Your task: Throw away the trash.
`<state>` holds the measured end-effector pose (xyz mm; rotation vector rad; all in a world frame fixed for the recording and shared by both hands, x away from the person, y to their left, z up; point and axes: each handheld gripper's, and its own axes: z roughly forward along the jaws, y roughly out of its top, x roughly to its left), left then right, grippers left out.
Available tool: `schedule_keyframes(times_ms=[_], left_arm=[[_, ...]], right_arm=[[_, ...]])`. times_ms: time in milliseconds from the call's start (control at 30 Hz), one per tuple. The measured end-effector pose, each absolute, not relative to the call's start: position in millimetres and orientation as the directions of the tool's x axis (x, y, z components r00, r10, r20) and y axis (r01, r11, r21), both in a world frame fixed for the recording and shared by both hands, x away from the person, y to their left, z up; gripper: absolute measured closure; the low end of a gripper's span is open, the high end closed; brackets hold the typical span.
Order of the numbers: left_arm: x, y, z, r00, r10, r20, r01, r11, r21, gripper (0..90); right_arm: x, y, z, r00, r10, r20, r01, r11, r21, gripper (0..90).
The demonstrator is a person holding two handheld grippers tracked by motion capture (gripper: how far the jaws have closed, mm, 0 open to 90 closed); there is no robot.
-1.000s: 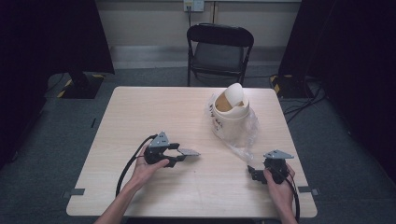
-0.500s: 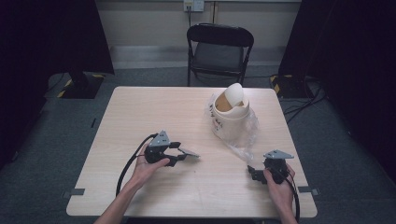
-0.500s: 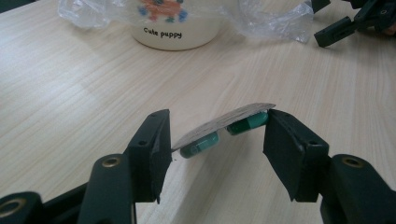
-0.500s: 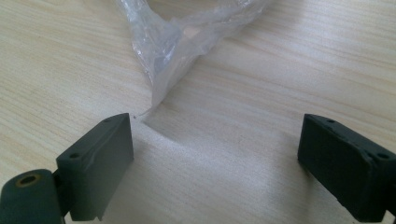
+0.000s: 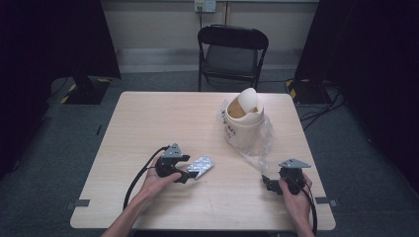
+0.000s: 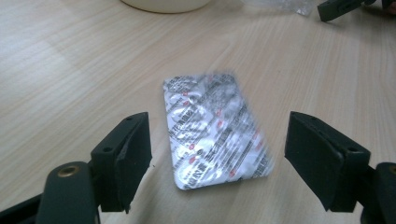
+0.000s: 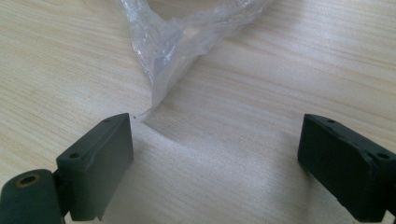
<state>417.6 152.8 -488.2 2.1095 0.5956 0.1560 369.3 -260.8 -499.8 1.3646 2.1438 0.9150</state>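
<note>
A silver blister pack (image 5: 201,167) (image 6: 215,128) lies flat on the wooden table (image 5: 163,123), blurred in the left gripper view. My left gripper (image 5: 190,175) (image 6: 224,168) stands open, its two jaws wide apart on either side of the pack's near end. My right gripper (image 5: 267,183) (image 7: 219,172) rests near the table's front right, open, with bare wood between its jaws. A clear plastic bag (image 5: 257,140) (image 7: 177,42) trails from a cream swing-lid bin (image 5: 242,121), and its tip ends just ahead of the right gripper's left jaw.
A black folding chair (image 5: 232,52) stands behind the table's far edge. The base of the bin (image 6: 163,4) and the other gripper (image 6: 338,8) show at the top of the left gripper view. Dark curtains flank the room.
The blister pack has shifted slightly right and lies flat ahead of my left gripper's jaws. Both hands stay where they were.
</note>
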Motion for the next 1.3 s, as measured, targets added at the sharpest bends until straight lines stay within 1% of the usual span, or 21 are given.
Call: schedule_keyframes(times_ms=[133, 333, 400, 467, 500, 533, 567, 700, 800, 900, 1033, 1067, 1300], left_arm=[[418.6, 146.8, -496.6, 0.874, 0.473, -0.109, 0.374, -0.514, 0.772, 20.0], [421.9, 138.2, -499.1, 0.859, 0.507, -0.077, 0.377, -0.522, 0.765, 19.9], [419.0, 130.2, -499.9, 0.854, 0.52, -0.008, 0.353, -0.569, 0.743, 20.6], [417.7, 127.1, -499.3, 0.848, 0.53, 0.002, 0.355, -0.572, 0.74, 20.9], [417.5, 127.2, -498.7, 0.855, 0.518, 0.001, 0.347, -0.574, 0.742, 23.3], [417.5, 127.2, -498.7, 0.855, 0.518, 0.001, 0.347, -0.574, 0.742, 31.0], [417.6, 127.1, -498.0, 0.858, 0.513, -0.004, 0.343, -0.569, 0.747, 34.0], [419.1, 130.1, -497.9, 0.859, 0.512, -0.003, 0.341, -0.567, 0.75, 34.1], [420.2, 133.5, -495.9, 0.861, 0.508, -0.021, 0.345, -0.555, 0.757, 34.1], [421.6, 142.1, -485.5, 0.853, 0.518, -0.059, 0.347, -0.48, 0.806, 34.1], [423.3, 149.5, -477.4, 0.843, 0.534, -0.062, 0.341, -0.443, 0.829, 34.1], [425.1, 150.9, -476.2, 0.846, 0.527, -0.077, 0.347, -0.435, 0.831, 34.1], [434.4, 150.5, -456.8, 0.848, 0.525, -0.071, 0.33, -0.419, 0.846, 34.1]], right_arm=[[369.2, -260.8, -499.8, -0.418, 0.908, -0.012, 0.619, 0.295, 0.727, 9.5], [369.2, -260.8, -499.8, -0.418, 0.908, -0.012, 0.619, 0.295, 0.727, 9.5], [369.2, -260.8, -499.8, -0.418, 0.908, -0.013, 0.619, 0.295, 0.728, 9.6], [369.2, -260.8, -499.8, -0.418, 0.908, -0.012, 0.619, 0.295, 0.728, 9.5], [369.3, -260.8, -499.8, -0.419, 0.908, -0.013, 0.619, 0.296, 0.728, 9.5], [369.3, -260.8, -499.8, -0.419, 0.908, -0.013, 0.619, 0.296, 0.728, 9.5], [369.2, -260.7, -499.8, -0.418, 0.908, -0.013, 0.619, 0.295, 0.728, 9.6], [369.3, -260.8, -499.8, -0.419, 0.908, -0.013, 0.619, 0.296, 0.728, 9.6], [369.2, -260.8, -499.8, -0.418, 0.908, -0.012, 0.619, 0.295, 0.728, 9.5], [369.3, -260.9, -499.8, -0.419, 0.908, -0.013, 0.618, 0.297, 0.728, 9.5], [369.3, -260.9, -499.8, -0.419, 0.908, -0.013, 0.619, 0.296, 0.728, 9.6], [369.3, -260.9, -499.8, -0.419, 0.908, -0.013, 0.619, 0.296, 0.728, 9.5], [369.3, -260.9, -499.8, -0.419, 0.908, -0.013, 0.619, 0.296, 0.728, 9.5]])
